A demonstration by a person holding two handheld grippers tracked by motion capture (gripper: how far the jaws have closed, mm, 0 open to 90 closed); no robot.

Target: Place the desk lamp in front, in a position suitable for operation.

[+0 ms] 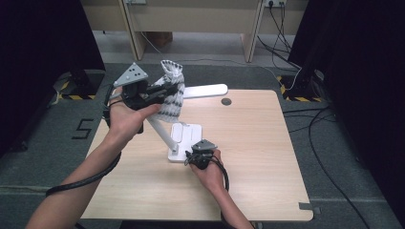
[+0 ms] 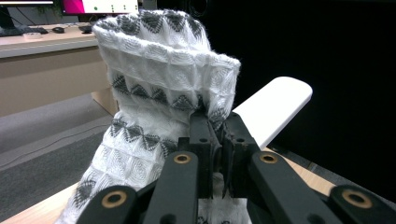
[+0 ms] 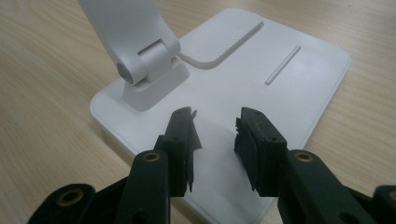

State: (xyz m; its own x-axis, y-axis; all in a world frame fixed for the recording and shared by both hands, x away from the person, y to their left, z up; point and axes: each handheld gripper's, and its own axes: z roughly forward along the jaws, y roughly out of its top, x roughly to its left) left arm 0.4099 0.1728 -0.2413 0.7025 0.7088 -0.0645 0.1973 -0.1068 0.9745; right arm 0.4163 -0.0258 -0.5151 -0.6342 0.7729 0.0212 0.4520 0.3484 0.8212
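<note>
From the high view, a white desk lamp (image 1: 184, 136) stood on the wooden bench (image 1: 248, 157), its flat base near the middle and its arm slanting up and away from the base to a hinge. From there the long head reached out level above the bench. A white knitted sock with grey zigzag bands (image 1: 171, 90) was drawn over the hinge end of the lamp, its cuff pointing up. The left gripper (image 1: 160, 90) was raised beside the sock on the side away from the lamp head, and the right gripper (image 1: 199, 155) rested low at the near edge of the lamp base.

In the left gripper view, the fingers (image 2: 201, 135) were pinched nearly together on a fold of the sock (image 2: 159, 84), with the lamp head (image 2: 275, 107) jutting out behind it.

In the right gripper view, the fingers (image 3: 182, 140) stood about half open over the lamp base (image 3: 280, 84), holding nothing, just short of the lamp's lower hinge (image 3: 144, 60).
</note>
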